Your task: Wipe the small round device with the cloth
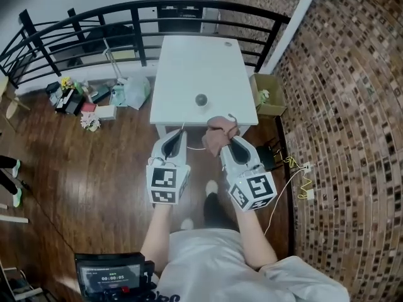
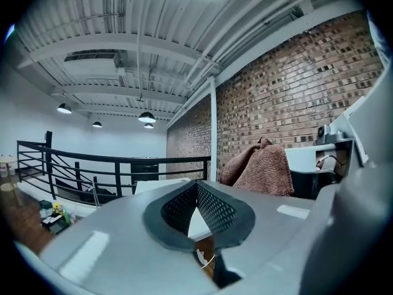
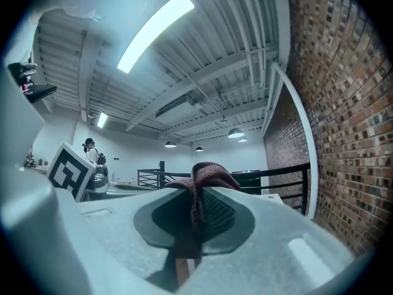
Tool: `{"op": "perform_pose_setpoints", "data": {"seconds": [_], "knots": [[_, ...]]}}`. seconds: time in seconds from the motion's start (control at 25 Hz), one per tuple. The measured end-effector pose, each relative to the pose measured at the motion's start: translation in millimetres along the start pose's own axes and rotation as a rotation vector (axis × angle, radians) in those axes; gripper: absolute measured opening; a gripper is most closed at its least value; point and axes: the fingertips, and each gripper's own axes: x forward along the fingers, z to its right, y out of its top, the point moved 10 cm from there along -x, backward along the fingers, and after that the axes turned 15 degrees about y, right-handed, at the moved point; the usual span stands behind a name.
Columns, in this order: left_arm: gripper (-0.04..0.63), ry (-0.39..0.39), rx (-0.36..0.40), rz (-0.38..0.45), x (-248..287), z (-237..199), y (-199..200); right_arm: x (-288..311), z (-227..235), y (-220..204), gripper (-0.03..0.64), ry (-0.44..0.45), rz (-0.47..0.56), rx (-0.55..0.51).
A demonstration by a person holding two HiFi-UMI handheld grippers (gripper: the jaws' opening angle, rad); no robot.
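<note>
Right gripper [image 3: 195,204]: was clenched on the cloth [image 1: 216,137].
Left gripper [image 2: 198,188]: was seen closed, empty.
Device [image 1: 201,99]: was seen on the desk [image 1: 189,61], at the cloth's 11 o'clock.

A white tabletop [image 1: 189,68] stands on a wooden floor [image 1: 82,168]. At its 3 o'clock sits 1 cardboard box [image 1: 269,94], at 9 o'clock scattered clutter [image 1: 94,102], and at 12 o'clock a black railing [image 1: 94,17]. A brick wall [image 1: 340,74] rises beyond the box.

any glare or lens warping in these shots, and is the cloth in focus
Head view: fisheye bows the railing and brick wall; the white table is near washed out. Left gripper view: black corners, cloth sharp. Right gripper view: bluish cast, ceiling light glares, cloth in the jaws slightly soft.
</note>
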Motion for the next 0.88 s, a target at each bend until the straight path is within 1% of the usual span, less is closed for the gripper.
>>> {"op": "perform_pose_setpoints", "data": {"seconds": [0.12,0.24,0.44,0.56,0.64,0.72,0.8,0.88], "knots": [[0.015,0.002,0.013,-0.010,46.9,0.6,-3.0,24.5,50.2,-9.4,0.037,-0.011,0.002,0.018],[0.015,0.025,0.018,-0.023,103.2,4.8,-5.3,50.4,111.4,-16.0,0.037,-0.007,0.006,0.036],[0.015,0.052,0.043,-0.084,201.3,22.5,-2.8,97.1,222.4,-16.3,0.037,0.012,-0.013,0.086],[0.015,0.067,0.056,-0.126,250.7,30.9,-7.8,126.8,279.8,-22.0,0.037,0.048,-0.049,0.115],[0.015,0.079,0.077,-0.170,276.0,34.1,-18.9,148.9,311.4,-33.7,0.037,0.096,-0.098,0.148],[0.015,0.089,0.092,-0.234,294.0,37.3,-35.3,174.1,340.0,-50.1,0.037,0.164,-0.174,0.196],[0.015,0.095,0.088,-0.294,306.0,40.1,-54.8,205.1,365.1,-69.4,0.037,0.259,-0.265,0.231],[0.015,0.076,0.076,-0.329,313.2,43.4,-75.0,242.9,384.9,-90.9,0.037,0.381,-0.351,0.250]]}}
